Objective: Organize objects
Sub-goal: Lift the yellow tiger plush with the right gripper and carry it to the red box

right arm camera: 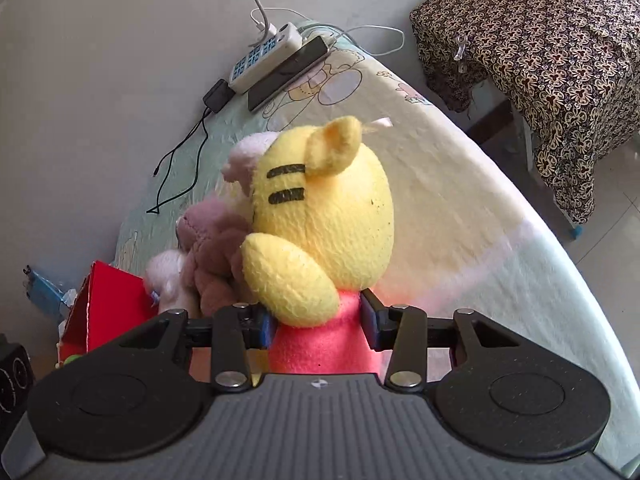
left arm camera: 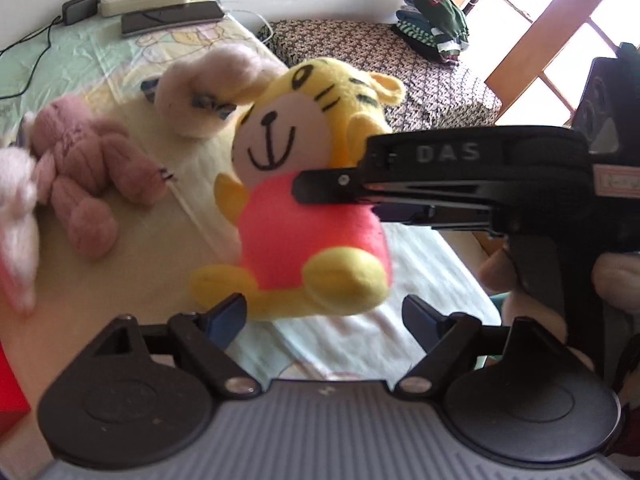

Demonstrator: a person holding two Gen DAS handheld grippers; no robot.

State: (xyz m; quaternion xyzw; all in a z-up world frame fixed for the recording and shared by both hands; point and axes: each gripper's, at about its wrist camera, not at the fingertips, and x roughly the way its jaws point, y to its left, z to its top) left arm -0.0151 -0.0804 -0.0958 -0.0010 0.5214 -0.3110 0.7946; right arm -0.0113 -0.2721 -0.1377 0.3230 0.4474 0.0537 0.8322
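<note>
Both grippers: black plastic linkages, silver pivot screws, round black discs on ribbed grey housings. Right gripper (left arm camera: 320,192) arm embossed "DAS". Bare fingers (left arm camera: 616,280) behind.

The pale pink plush (left arm camera: 16,216) is blurred and cut off by the left edge.

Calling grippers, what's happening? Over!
Right gripper shut on tiger plush, lifted. Left gripper open beneath it. Pink plush toys on bed behind.
</note>
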